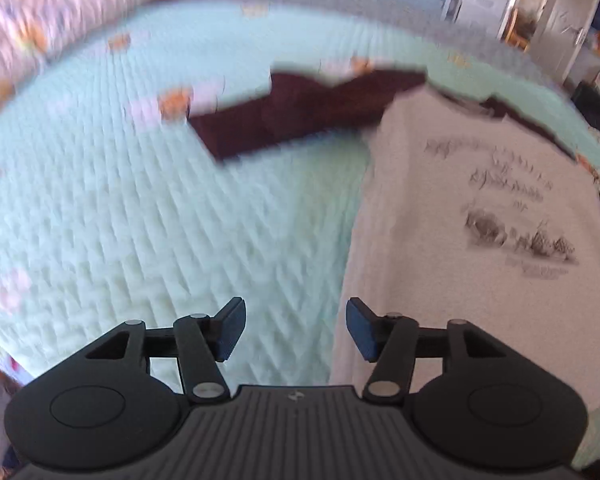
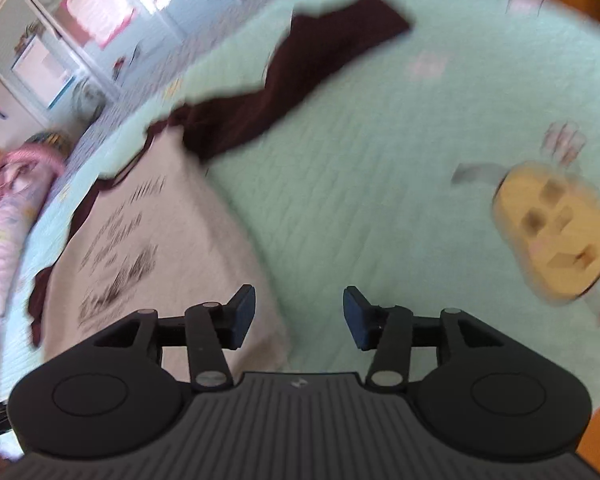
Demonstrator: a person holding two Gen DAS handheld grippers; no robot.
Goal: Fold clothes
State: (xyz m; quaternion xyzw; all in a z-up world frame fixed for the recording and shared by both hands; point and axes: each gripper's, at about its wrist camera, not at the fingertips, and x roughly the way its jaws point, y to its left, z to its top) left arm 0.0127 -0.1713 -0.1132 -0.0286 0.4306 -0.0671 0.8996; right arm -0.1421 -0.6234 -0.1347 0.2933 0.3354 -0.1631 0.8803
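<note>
On the bed, a mint-green quilted bedspread (image 1: 148, 216) covers nearly everything in sight, stitched in a raised diamond pattern and dotted with small printed patches, one of them a yellow cartoon figure (image 2: 552, 236) off to the right. Around it the room shows only in blur: pale wardrobe doors (image 2: 48, 60), an open doorway (image 1: 540, 20) at the far side, and a pink patterned pillow (image 1: 60, 4) along the bed's head. The raglan shirt (image 1: 480, 216) lies flat, face up, between the two tools: a cream body with a dark grey print and maroon sleeves (image 1: 300, 112) spread outward, the one in full view bent. It looks like light, limp jersey that will sag and crease rather than hold a shape, and it should slide a little on the quilt, so I would pinch it at the hem corners or a sleeve cuff, where the doubled edge gives a firmer bite, and lift slowly. The left gripper (image 1: 296, 328) hovers over the shirt's side edge near the hem, jaws apart, nothing between them. The right gripper (image 2: 299, 317) hangs by the opposite side edge, likewise parted and empty.
</note>
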